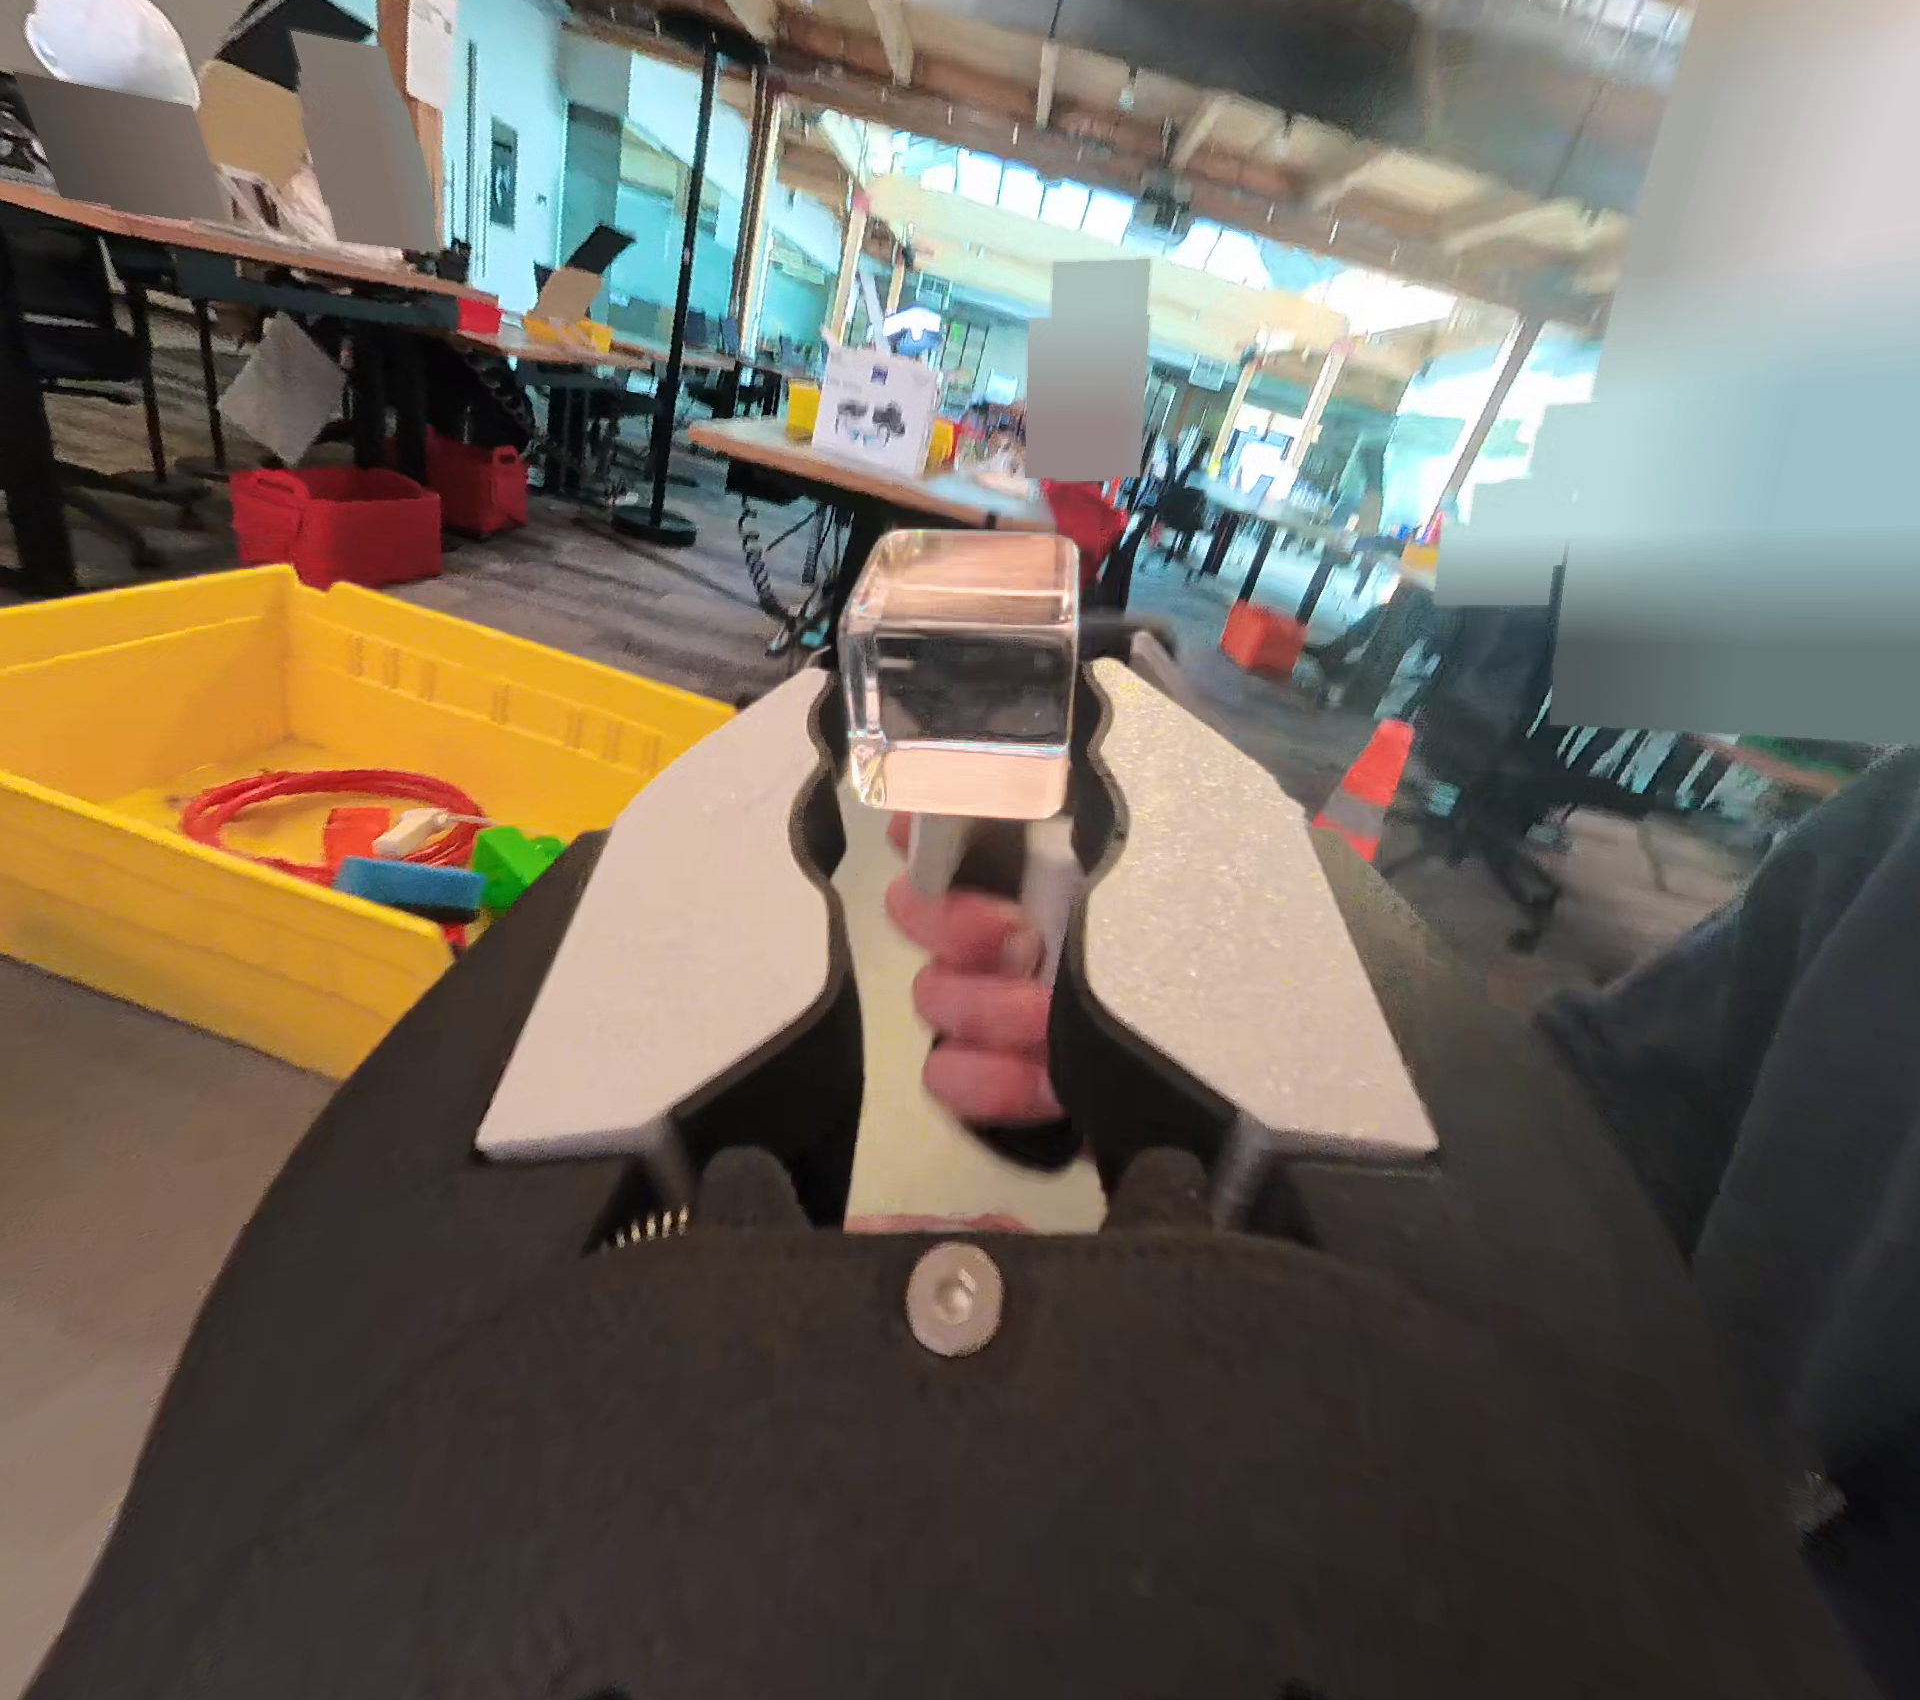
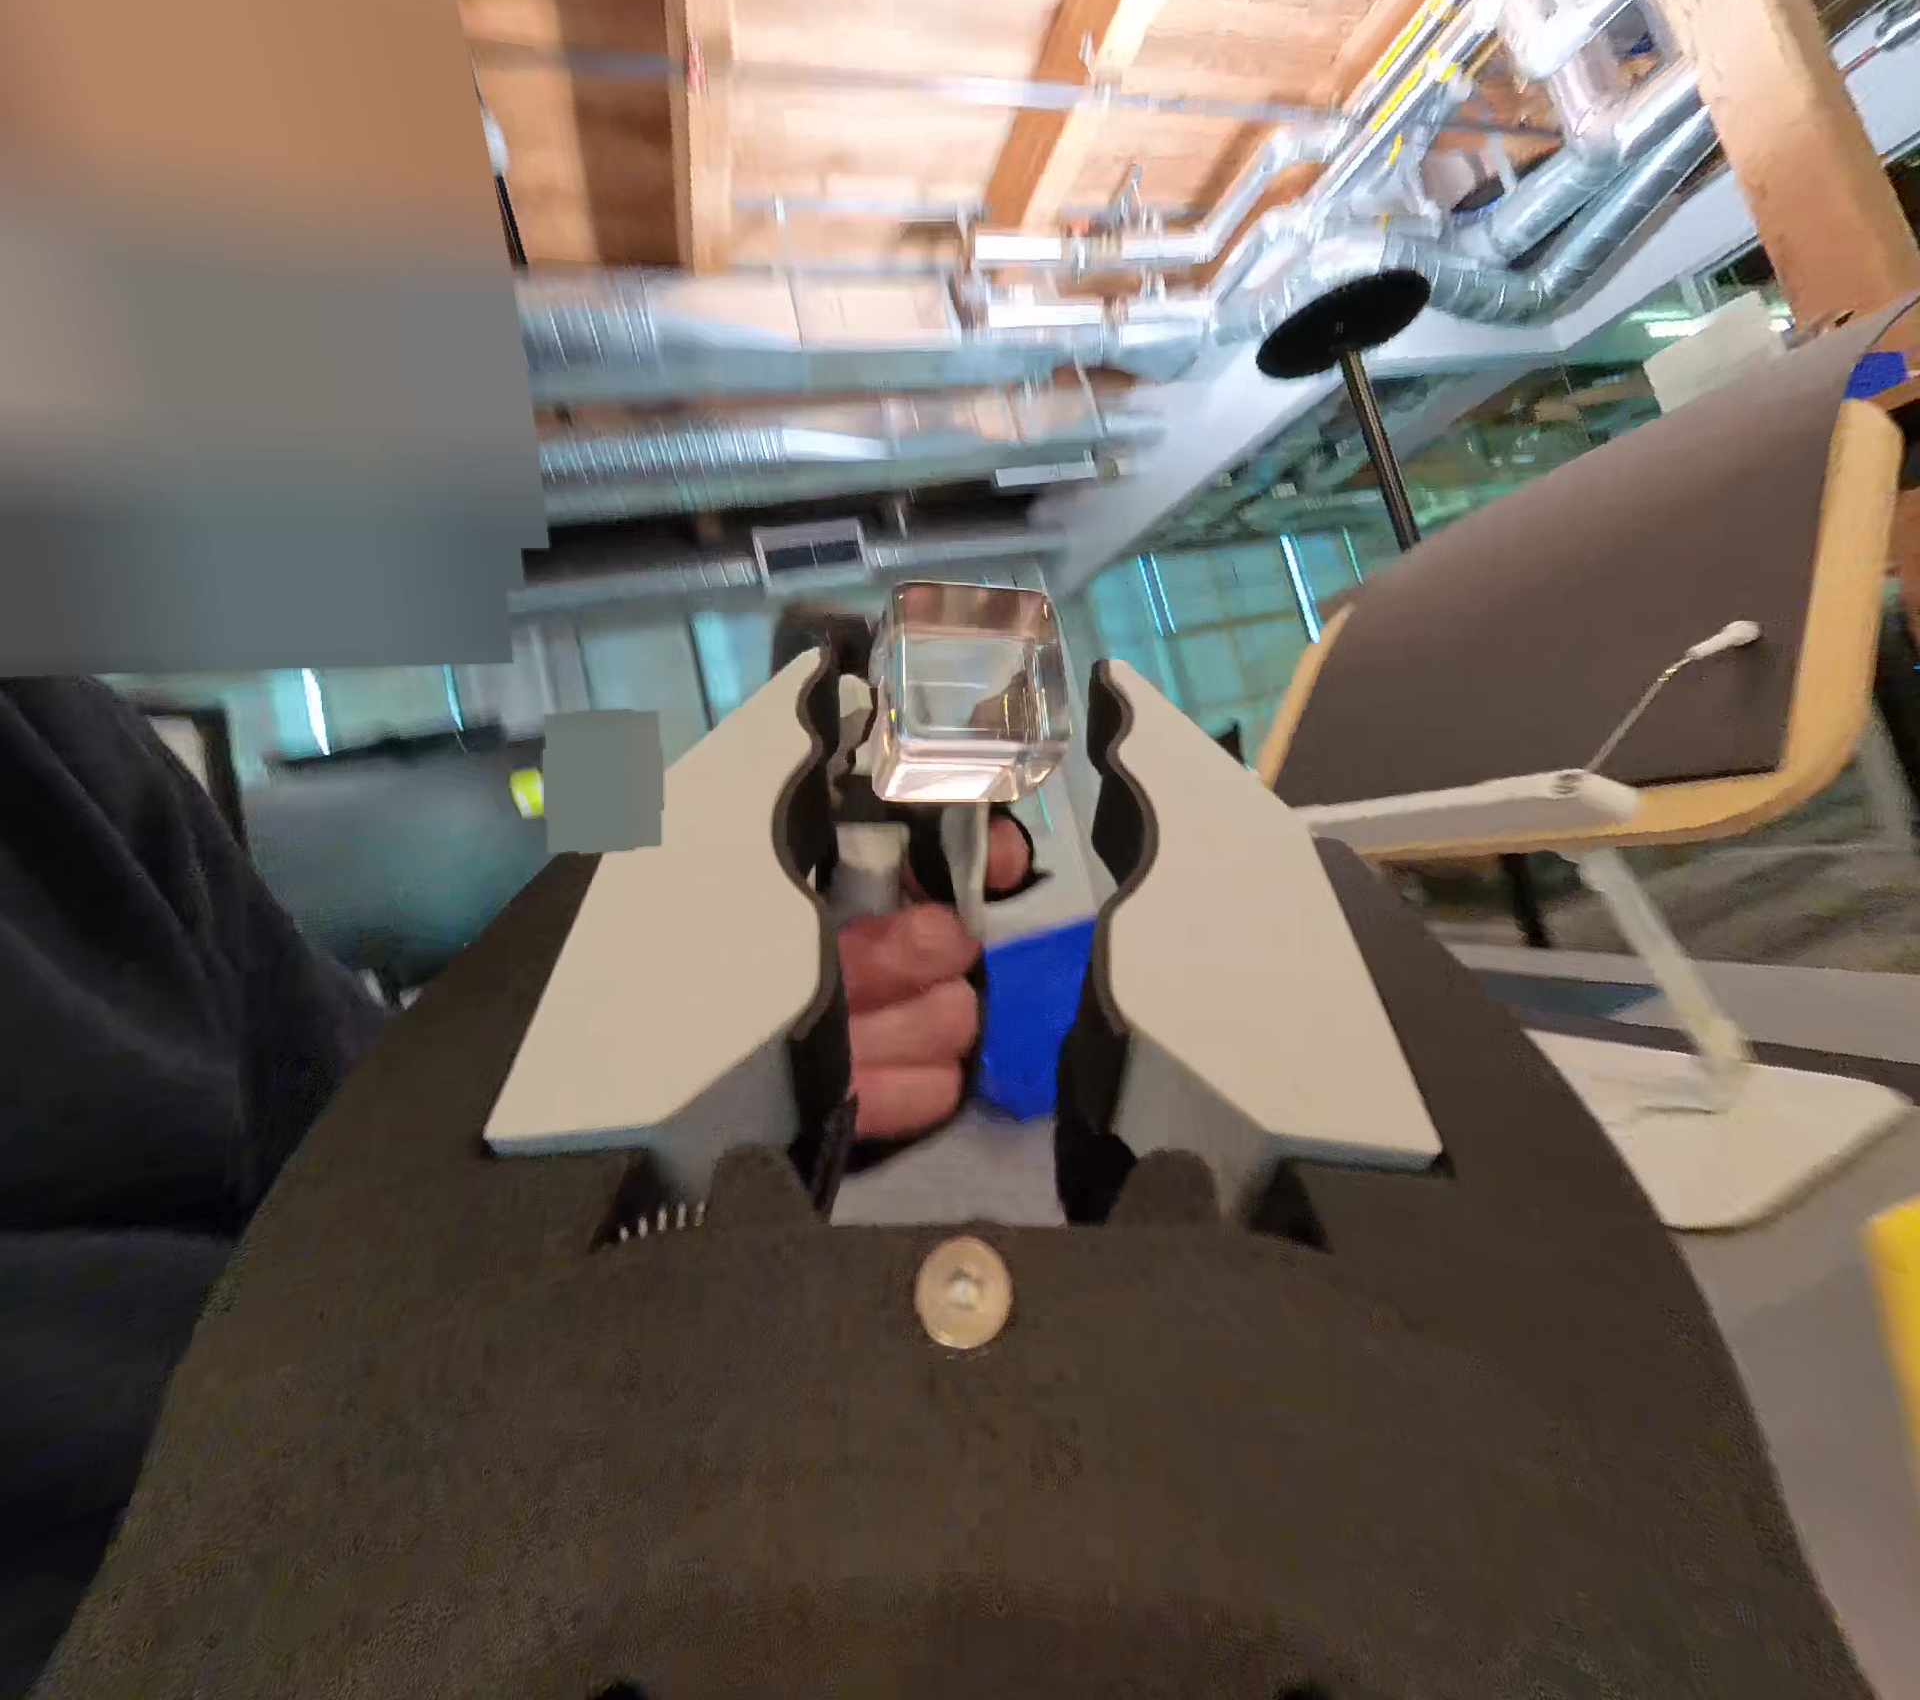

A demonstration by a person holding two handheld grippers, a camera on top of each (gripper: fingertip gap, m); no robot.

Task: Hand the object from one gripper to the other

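Note:
A clear glass-like cube sits between the fingertips of my left gripper. The black pads press on both of its sides, so the left gripper is shut on it, held up in the air. In the right wrist view the same cube sits at the tips of my right gripper. It is turned a little, and a narrow gap shows on each side, so the right jaws stand open around it. Each view shows the other gripper's white fingers and a hand behind the cube.
A yellow bin on the grey table at the left holds a red cable, a blue block and a green block. A wood-edged chair and a white stand base are at the right. A dark sleeve is close by.

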